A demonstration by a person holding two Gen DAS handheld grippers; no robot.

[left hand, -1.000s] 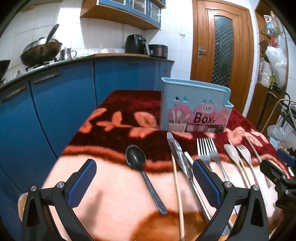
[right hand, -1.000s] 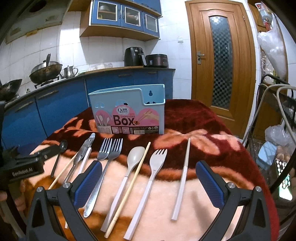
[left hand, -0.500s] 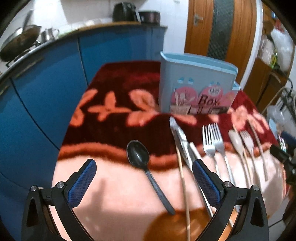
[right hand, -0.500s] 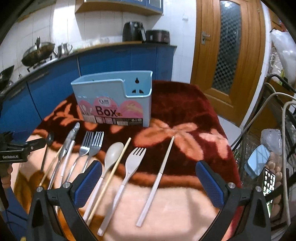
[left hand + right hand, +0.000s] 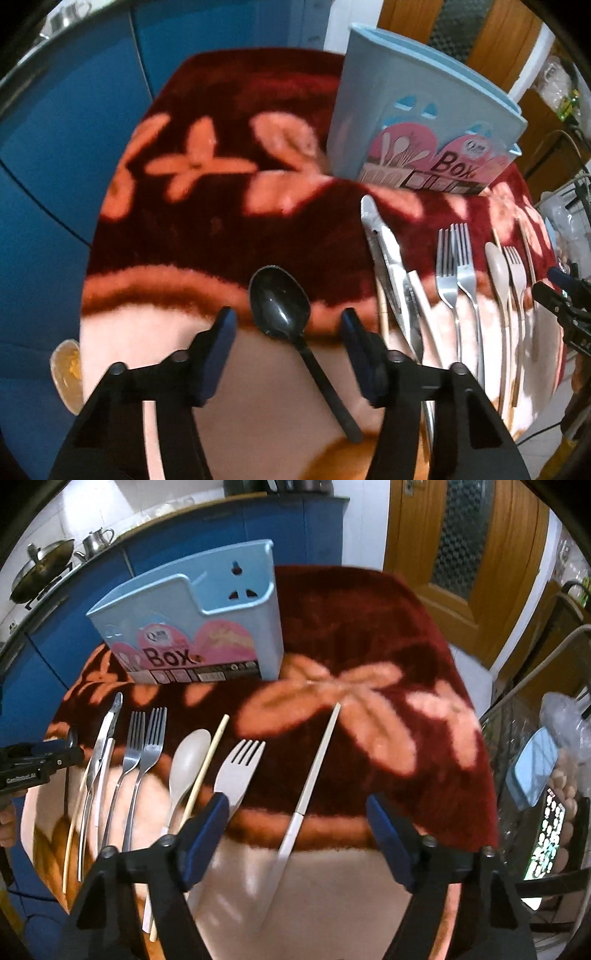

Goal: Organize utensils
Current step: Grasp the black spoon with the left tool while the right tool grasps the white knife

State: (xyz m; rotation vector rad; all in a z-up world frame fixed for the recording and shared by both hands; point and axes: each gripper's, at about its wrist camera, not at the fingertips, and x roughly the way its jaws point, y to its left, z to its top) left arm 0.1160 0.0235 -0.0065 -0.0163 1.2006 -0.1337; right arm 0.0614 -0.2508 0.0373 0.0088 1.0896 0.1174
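Observation:
A black spoon [image 5: 284, 317] lies on the blanket between the open jaws of my left gripper [image 5: 286, 328], which hangs just above it. To its right lie metal tongs [image 5: 388, 258], two steel forks [image 5: 456, 269], a beige spoon [image 5: 498, 266] and a beige fork [image 5: 514, 266]. The light blue utensil box [image 5: 424, 125] stands upright behind them. My right gripper [image 5: 295, 823] is open over a white chopstick [image 5: 310, 790], with a beige fork [image 5: 236, 771] by its left finger. The box also shows in the right wrist view [image 5: 199, 627].
The red floral blanket [image 5: 369, 635] covers the table. Blue kitchen cabinets [image 5: 55, 110] stand to the left, a wooden door [image 5: 461, 535] behind. A wire rack with bags and a phone [image 5: 546, 834] stands at the right. A small bowl [image 5: 66, 369] sits below the table's left edge.
Both grippers have tilted down and moved closer to the table. The left jaws now straddle the black spoon; the right jaws now straddle the white chopstick.

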